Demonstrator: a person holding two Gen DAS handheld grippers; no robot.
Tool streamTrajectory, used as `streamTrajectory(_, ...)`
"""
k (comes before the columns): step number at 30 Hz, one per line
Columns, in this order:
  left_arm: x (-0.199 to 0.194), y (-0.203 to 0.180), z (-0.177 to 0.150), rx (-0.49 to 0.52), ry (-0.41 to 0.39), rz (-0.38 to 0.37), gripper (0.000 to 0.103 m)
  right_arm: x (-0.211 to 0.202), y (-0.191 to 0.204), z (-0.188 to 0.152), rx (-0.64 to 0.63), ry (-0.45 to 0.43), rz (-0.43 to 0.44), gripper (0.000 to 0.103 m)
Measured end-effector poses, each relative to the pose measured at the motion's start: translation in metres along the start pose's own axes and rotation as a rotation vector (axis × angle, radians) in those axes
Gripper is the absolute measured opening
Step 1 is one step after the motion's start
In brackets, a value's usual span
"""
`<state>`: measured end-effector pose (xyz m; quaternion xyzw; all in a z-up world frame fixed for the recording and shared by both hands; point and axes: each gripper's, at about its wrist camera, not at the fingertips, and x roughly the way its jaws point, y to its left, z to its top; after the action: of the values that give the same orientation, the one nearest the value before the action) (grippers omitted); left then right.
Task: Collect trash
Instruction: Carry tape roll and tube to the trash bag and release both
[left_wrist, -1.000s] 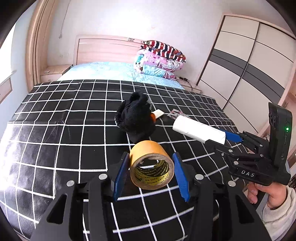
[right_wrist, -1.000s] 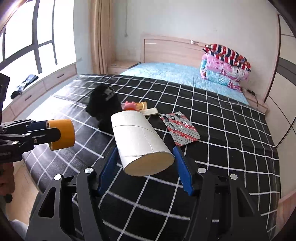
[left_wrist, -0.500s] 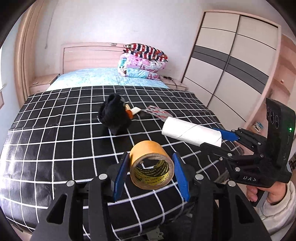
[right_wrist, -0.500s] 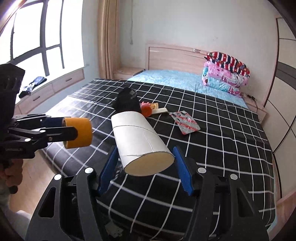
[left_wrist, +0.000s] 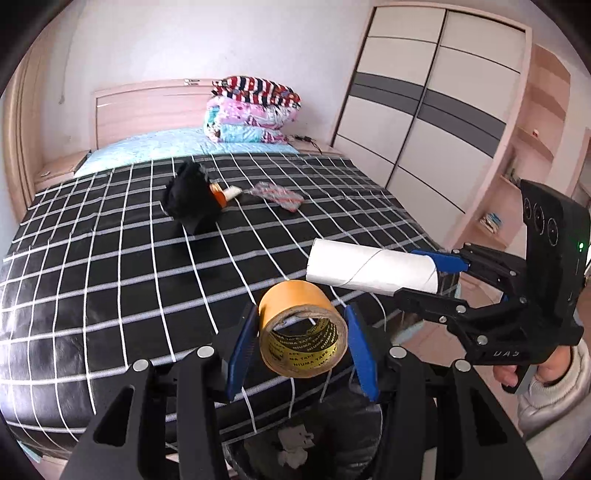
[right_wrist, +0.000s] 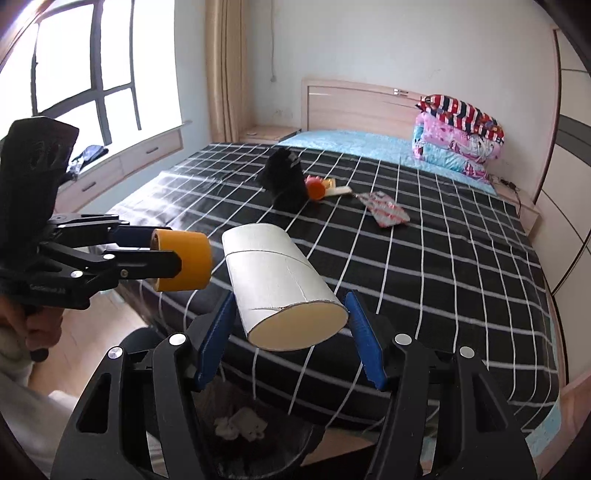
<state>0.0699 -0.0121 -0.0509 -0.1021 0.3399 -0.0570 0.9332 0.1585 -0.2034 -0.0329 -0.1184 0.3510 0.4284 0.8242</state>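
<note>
You've got the tape roll (left_wrist: 303, 334) clamped in your left gripper (left_wrist: 301, 349) and the cardboard tube (right_wrist: 282, 286) in your right gripper (right_wrist: 291, 334), both over the bin (right_wrist: 258, 461), with neither dropped yet and the wrappers (right_wrist: 386, 208) on the bed (right_wrist: 461, 277) left to grab.

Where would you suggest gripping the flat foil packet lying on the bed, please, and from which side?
Take the foil packet by its near short end, coming in low from the foot of the bed. It lies flat on the checked cover, so only an edge offers a pinch, and that end looks clear of the black plush toy beside it.
</note>
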Motion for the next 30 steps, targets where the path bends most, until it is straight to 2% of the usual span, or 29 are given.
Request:
streamTrajectory(12,0.010,-0.001,-0.054,-0.005,0.133,-0.030,0.047,-0.002,0.013,-0.047,0.032,0.109,0.065,0.061)
streamTrajectory(19,0.024,0.005,-0.075,-0.041,0.198,-0.049,0.047,0.011,0.015,-0.080,0.086,0.199,0.089,0.061)
streamTrajectory(30,0.056,0.016,-0.110,-0.081,0.311,-0.056,0.047,0.034,0.025,-0.116,0.087,0.309,0.112,0.061)
